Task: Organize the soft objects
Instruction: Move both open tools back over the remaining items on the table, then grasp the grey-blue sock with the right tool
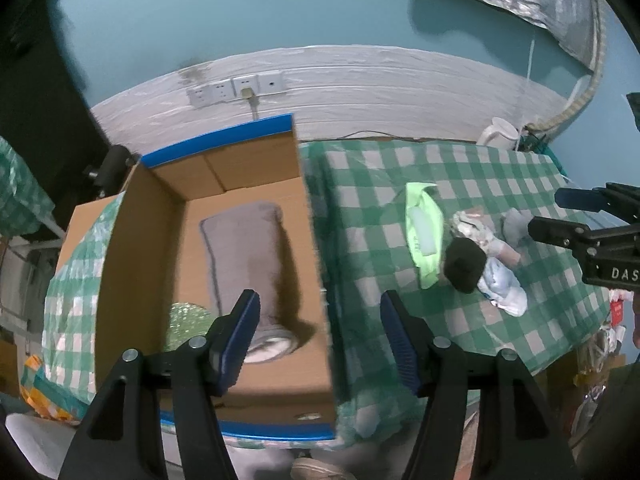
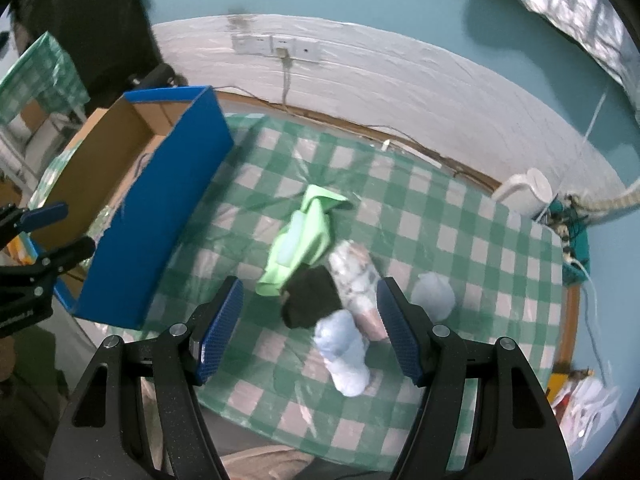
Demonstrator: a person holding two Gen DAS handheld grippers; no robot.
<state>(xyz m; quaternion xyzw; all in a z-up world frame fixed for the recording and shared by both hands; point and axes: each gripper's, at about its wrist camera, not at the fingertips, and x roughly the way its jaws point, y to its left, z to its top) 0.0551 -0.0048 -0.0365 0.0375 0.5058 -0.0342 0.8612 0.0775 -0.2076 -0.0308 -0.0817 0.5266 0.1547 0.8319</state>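
table [image 2: 460, 216] — checked cloth | on it: box [image 2: 160, 216], green cloth [image 2: 308, 232], black bundle [image 2: 310, 300], kettle [image 2: 528, 192]

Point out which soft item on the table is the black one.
The black bundle in the middle of the pile, wedged between the green cloth and the pale blue bundle. The other items are light-coloured.

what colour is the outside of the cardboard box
Blue outside, plain brown cardboard inside. The box shows its blue side wall best in the right wrist view.

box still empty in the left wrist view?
No, a gray rolled towel already lies on the floor of the cardboard box, with a shiny green item beside it.
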